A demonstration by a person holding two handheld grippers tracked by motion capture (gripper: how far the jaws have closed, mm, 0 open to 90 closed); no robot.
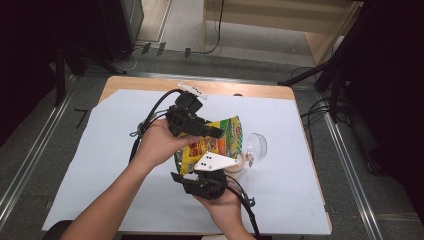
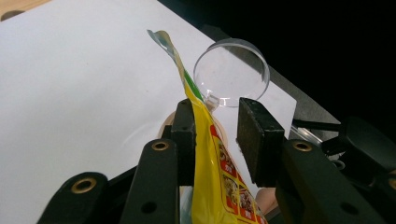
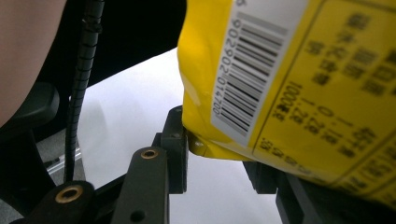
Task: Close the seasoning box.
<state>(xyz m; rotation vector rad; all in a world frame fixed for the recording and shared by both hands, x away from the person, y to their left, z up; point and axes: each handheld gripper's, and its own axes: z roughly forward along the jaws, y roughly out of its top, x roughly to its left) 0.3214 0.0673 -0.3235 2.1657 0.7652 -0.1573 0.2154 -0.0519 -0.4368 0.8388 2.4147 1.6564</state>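
Note:
A yellow snack bag (image 1: 215,142) with red and green print hangs tilted above the white sheet, between both grippers. My left gripper (image 1: 212,135) reaches in from the left around its upper part. In the left gripper view the bag's thin top edge (image 2: 205,154) leans on one pad (image 2: 184,135), while the other pad stands clear of it, so that gripper (image 2: 217,130) is open. My right gripper (image 1: 200,172) comes up from below. Its jaws (image 3: 219,158) close across the bag's lower corner (image 3: 280,70), barcode side facing the camera, and the far jaw is partly hidden behind the bag.
A clear round plastic lid (image 1: 256,145) (image 2: 231,72) stands just right of the bag. A beige bowl (image 1: 239,167) sits under the bag's lower end. The white sheet (image 1: 100,165) covers most of the wooden table; cables trail from both grippers.

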